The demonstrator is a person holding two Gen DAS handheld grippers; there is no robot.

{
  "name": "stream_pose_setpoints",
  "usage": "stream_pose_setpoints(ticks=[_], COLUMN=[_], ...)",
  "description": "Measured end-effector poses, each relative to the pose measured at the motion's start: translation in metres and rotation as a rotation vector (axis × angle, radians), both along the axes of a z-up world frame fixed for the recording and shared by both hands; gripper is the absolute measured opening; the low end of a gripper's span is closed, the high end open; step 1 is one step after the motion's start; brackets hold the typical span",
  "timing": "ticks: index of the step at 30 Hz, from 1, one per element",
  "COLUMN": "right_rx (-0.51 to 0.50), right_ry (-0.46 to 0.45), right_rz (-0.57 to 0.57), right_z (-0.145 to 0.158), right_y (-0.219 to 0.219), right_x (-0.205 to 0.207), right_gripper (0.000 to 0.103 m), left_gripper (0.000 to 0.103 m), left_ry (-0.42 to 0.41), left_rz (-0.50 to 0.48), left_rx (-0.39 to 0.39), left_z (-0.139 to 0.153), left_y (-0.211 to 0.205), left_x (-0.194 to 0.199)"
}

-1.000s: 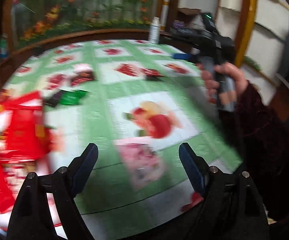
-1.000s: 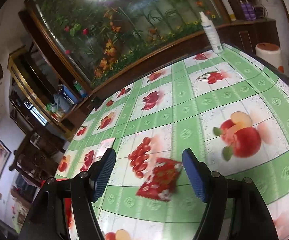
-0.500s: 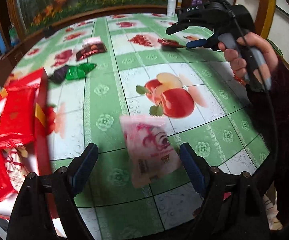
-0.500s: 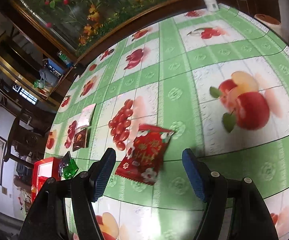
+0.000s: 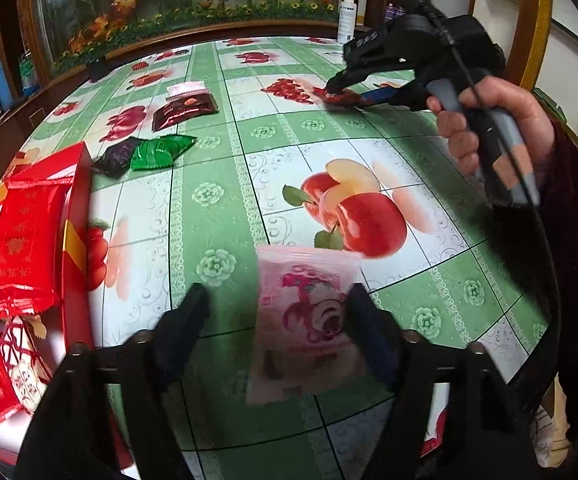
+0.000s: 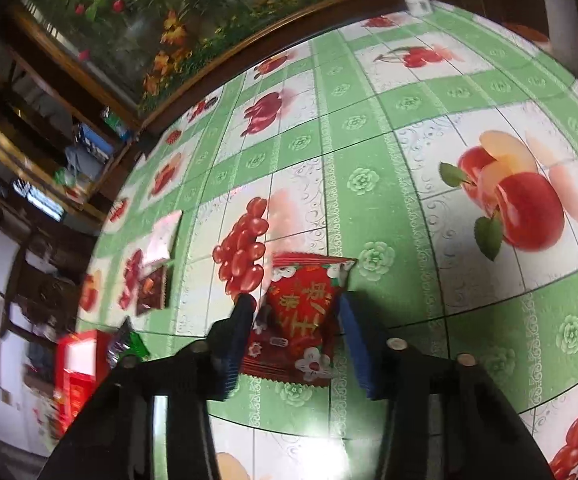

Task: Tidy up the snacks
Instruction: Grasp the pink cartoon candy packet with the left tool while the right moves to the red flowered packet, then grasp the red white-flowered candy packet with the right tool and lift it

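Observation:
A pink snack packet [image 5: 305,320] lies flat on the green fruit-print tablecloth. My left gripper [image 5: 277,300] is open around it, its right finger at the packet's right edge. A red snack packet [image 6: 301,316] lies between the fingers of my right gripper [image 6: 295,304], which is open with a finger close on each side; it also shows in the left wrist view [image 5: 339,96]. A red gift box [image 5: 29,248] holding red packets stands at the left. A green packet [image 5: 161,152], a dark purple one [image 5: 115,157] and a dark red one [image 5: 187,109] lie on the table.
A white spray bottle [image 5: 347,18] stands at the table's far edge by a wooden-framed flower display. The table's near-right edge [image 5: 529,360] curves past my right hand. A pale pink packet [image 6: 163,236] lies beside the dark red one.
Both grippers have moved down and forward. The left one now straddles the pink packet. The right one's jaws have narrowed around the red packet.

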State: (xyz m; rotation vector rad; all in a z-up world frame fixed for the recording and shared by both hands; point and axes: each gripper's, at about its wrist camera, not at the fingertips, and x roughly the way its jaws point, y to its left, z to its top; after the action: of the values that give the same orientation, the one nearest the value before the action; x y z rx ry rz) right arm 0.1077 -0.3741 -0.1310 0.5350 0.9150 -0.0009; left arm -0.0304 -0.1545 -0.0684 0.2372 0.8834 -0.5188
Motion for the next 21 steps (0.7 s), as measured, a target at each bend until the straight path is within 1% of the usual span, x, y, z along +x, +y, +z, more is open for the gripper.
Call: stream_pose_setpoints(ticks=[1,2,3,5,7,8,12,14,16,21], right_rx=[-0.027,-0.072,-0.127,-0.202,-0.233,-0.233,-0.171,-0.112,-0.038,0.025], right_ry=[-0.001,0.000,-0.002,-0.007,-0.012,-0.014,-0.017,-0.015,-0.014,-0.025], right_rz=[0.009,0.022,0.034,0.046,0.056,0.059,0.066,0.065,0.060,0.039], right_z=[0.001,0.002,0.002,0.003,0.003,0.003,0.003,0.002,0.001,0.002], right_y=[0.003,0.010,0.018,0.028,0.032,0.031,0.022,0.013,0.002,-0.011], right_x=[0.000,0.001,0.001,0.001,0.000,-0.001,-0.005,-0.007,-0.010,-0.016], right_gripper=[0.039,0.038,0.037,0.035,0.033,0.032,0.029,0.027,0.020,0.015], left_gripper=[0.052,0.049,0.042,0.041,0.041,0.041,0.041,0.041,0.041,0.041], left_ry=[-0.004,-0.006,-0.007,-0.001,0.009,0.013,0.037,0.042,0.045,0.032], left_rz=[0.001,0.003,0.006,0.014,0.021,0.024,0.043,0.053,0.050,0.015], left_rx=[0.002,-0.001,-0.005,-0.020,-0.040,-0.045,-0.070,-0.073,-0.074,-0.072], left_z=[0.001,0.001,0.001,0.002,0.002,0.003,0.004,0.004,0.004,0.007], left_y=[0.000,0.000,0.000,0.002,0.004,0.005,0.010,0.012,0.012,0.005], left_x=[0.000,0.000,0.002,0.004,0.005,0.005,0.007,0.007,0.005,-0.006])
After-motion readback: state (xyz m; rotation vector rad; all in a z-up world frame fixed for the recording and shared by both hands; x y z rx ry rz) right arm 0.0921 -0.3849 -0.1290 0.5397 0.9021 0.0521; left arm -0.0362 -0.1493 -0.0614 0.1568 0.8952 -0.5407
